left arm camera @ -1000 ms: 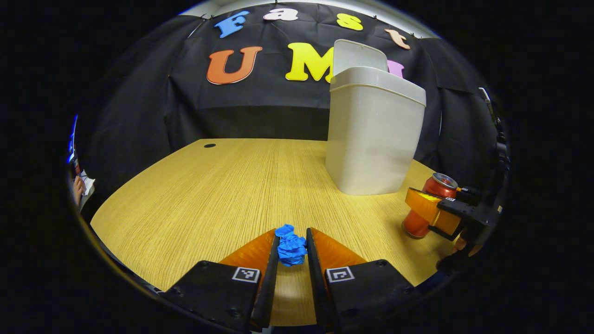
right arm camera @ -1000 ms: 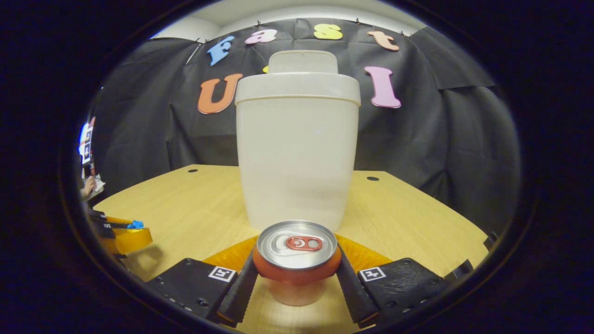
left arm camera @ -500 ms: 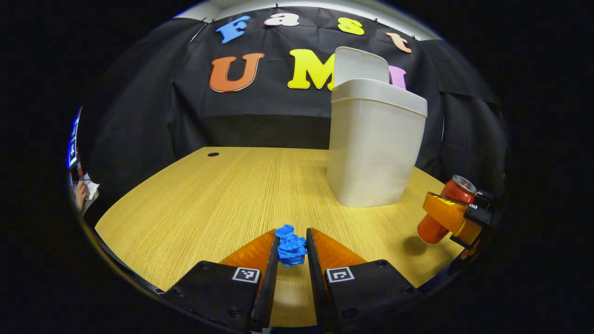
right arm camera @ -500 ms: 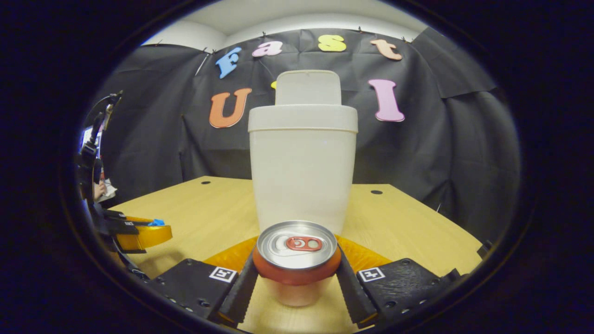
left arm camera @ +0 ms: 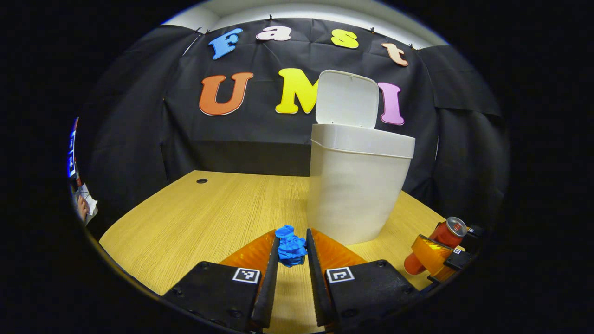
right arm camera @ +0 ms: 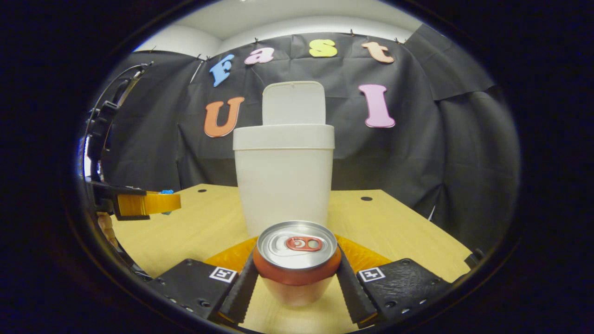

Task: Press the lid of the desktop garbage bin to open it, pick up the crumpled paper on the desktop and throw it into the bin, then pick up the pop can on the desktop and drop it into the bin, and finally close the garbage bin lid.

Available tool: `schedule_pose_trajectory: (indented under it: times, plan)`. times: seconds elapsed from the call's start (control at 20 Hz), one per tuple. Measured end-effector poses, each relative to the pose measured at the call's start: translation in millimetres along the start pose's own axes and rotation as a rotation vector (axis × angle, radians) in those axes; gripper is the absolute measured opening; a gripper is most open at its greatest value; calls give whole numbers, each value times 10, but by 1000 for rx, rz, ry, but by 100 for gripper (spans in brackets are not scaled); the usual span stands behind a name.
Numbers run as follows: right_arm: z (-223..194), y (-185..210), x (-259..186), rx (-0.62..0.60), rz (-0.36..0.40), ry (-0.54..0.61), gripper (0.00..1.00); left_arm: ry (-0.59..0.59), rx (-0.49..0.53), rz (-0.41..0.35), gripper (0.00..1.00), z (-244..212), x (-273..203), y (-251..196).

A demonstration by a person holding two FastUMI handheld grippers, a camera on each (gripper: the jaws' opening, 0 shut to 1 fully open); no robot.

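In the left gripper view the left gripper (left arm camera: 292,253) sits at the bottom centre of the frame, clenched on a small crumpled wad of blue paper (left arm camera: 291,246), both fingers pressing its sides; the wad appears lifted clear of the pale wooden desktop (left arm camera: 209,218); right of centre stands the tall off-white plastic garbage bin (left arm camera: 355,185), its flat hinged lid (left arm camera: 347,98) tipped upright behind the rim, so the mouth is open.

In the right gripper view the right gripper (right arm camera: 297,269) at the bottom centre is clamped on a red pop can with a silver top (right arm camera: 297,257), a finger on each flank; the can looks raised off the desktop, upright, with the bin directly beyond it in the middle of the frame; the same gripper and can sit tilted at the lower right edge of the left gripper view.

The lid-pressing step is judged done and both items are in hand; the step in progress is carrying the paper to the bin; the next move calls for raising the wad above the rim, centring it over the mouth in front of the upright lid, then releasing; the can should follow after, and the lid must be pushed down last.
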State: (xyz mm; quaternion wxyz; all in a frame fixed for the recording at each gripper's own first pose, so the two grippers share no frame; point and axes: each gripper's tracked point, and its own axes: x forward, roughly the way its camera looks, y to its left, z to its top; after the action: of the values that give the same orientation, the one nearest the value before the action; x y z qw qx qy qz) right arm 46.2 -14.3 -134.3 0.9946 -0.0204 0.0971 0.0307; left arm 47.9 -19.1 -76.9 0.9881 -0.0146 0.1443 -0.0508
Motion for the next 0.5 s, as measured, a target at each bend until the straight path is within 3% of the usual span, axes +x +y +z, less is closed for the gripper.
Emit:
schedule_pose_trajectory:
  times: [0.5]
  plan:
    - [93, -245, -152, -28, 28, -14, 80, -108, -16, 69, 37, 760, 63, 2]
